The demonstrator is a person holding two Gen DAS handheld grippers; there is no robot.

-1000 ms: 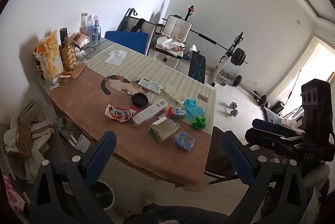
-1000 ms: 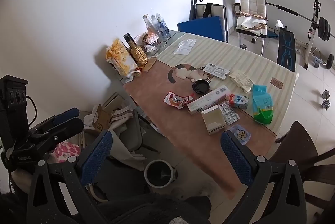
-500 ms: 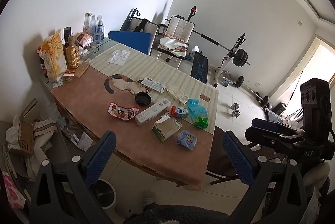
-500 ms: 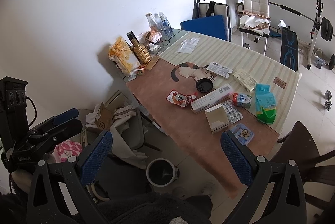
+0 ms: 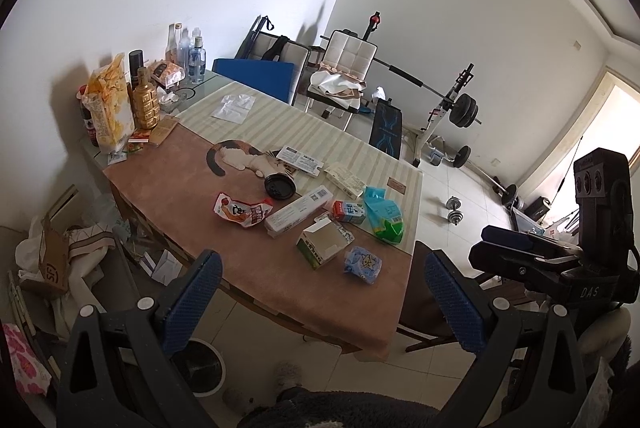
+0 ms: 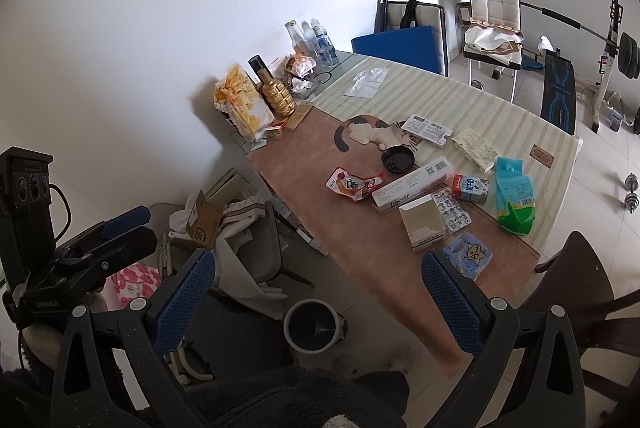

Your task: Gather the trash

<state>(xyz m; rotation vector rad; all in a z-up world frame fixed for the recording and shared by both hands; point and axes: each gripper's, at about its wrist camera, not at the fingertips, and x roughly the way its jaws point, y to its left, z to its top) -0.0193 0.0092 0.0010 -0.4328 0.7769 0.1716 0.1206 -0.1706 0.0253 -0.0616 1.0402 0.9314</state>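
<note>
Trash lies on the table [image 5: 176,188]: a red snack wrapper [image 5: 240,211], a long white box [image 5: 298,211], an open carton [image 5: 324,244], a blue packet [image 5: 362,263], a green-blue bag [image 5: 384,214], a small milk carton [image 5: 349,211] and a black lid [image 5: 280,185]. A round bin [image 6: 314,326] stands on the floor by the table's near edge; it also shows in the left wrist view [image 5: 200,368]. My left gripper [image 5: 320,300] is open and empty, held above and short of the table. My right gripper [image 6: 320,302] is open and empty, above the bin.
Bottles, a chip bag [image 5: 110,108] and a gold bottle [image 5: 146,104] stand at the table's far left. Cardboard and cloth [image 5: 52,260] clutter the floor on the left. A dark chair [image 6: 580,292] sits at the table's right end. Gym gear [image 5: 452,108] fills the back.
Both grippers have shifted slightly; the table sits a little further right and higher in both views. Nothing was picked up; both grippers stay open.
</note>
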